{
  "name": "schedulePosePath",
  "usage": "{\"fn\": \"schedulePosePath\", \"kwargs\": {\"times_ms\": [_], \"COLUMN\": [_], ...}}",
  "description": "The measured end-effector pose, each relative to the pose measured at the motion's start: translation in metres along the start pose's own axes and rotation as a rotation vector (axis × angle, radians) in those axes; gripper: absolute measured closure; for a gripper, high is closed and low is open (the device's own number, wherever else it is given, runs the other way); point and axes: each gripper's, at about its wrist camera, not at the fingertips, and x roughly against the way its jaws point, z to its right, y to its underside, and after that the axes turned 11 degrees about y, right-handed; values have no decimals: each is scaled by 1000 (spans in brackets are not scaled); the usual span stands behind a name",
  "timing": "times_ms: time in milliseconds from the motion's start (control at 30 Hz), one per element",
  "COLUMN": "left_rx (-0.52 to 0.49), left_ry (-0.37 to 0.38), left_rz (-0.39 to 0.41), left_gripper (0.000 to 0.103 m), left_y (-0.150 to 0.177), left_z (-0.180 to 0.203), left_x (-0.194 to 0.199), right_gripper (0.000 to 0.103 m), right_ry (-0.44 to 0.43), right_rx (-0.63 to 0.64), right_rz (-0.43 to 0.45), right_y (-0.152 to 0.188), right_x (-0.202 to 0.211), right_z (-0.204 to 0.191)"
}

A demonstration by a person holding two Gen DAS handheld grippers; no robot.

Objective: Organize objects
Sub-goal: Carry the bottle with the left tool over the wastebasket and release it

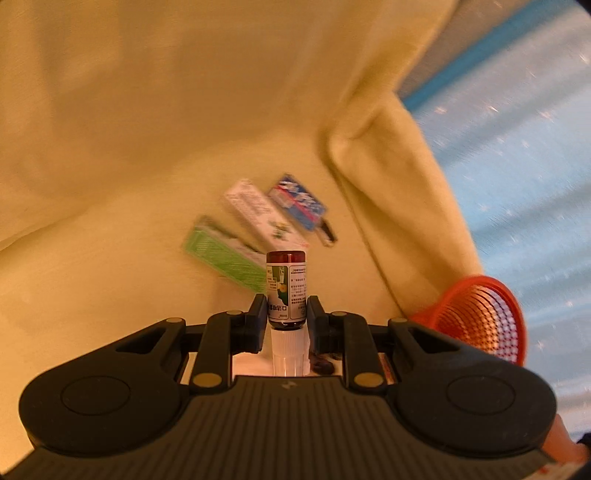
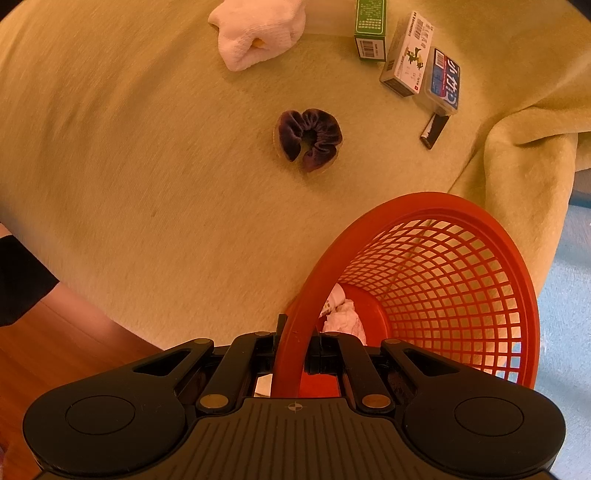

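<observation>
Brown glass of a small bottle (image 1: 287, 295) sits clamped, cap toward the camera, in the left gripper (image 1: 286, 314) above the yellow cloth (image 1: 129, 147), while the right gripper (image 2: 295, 345) pinches the red basket's (image 2: 443, 258) near rim.

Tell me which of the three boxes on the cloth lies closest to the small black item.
The blue box, at the right end of the row. The small black item sits just off its near end; the white box and green box lie farther away.

Three boxes (image 2: 406, 55) side by side on tabletop (image 2: 147, 166); scrunchie (image 2: 309, 139) left of them; basket (image 2: 424, 280) nearer camera.
</observation>
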Motion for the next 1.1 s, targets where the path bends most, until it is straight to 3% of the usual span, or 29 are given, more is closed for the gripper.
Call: {"fn": "schedulePosePath", "kwargs": {"times_ms": [400, 600, 833, 1100], "left_rx": [-186, -291, -388, -414], "left_ry": [126, 131, 132, 149], "left_rz": [-133, -213, -273, -313], "left_gripper": [85, 85, 85, 85], "left_y": [13, 21, 30, 39], "left_z": [116, 165, 195, 209], "left_x": [-48, -73, -96, -113], "right_gripper": [100, 101, 101, 101], "right_ry": [2, 4, 4, 4], "right_rx": [-1, -5, -14, -19], "right_rz": [2, 6, 11, 15], "right_y": [0, 1, 3, 5], "right_x": [0, 0, 0, 0], "right_z": [0, -1, 0, 0]}}
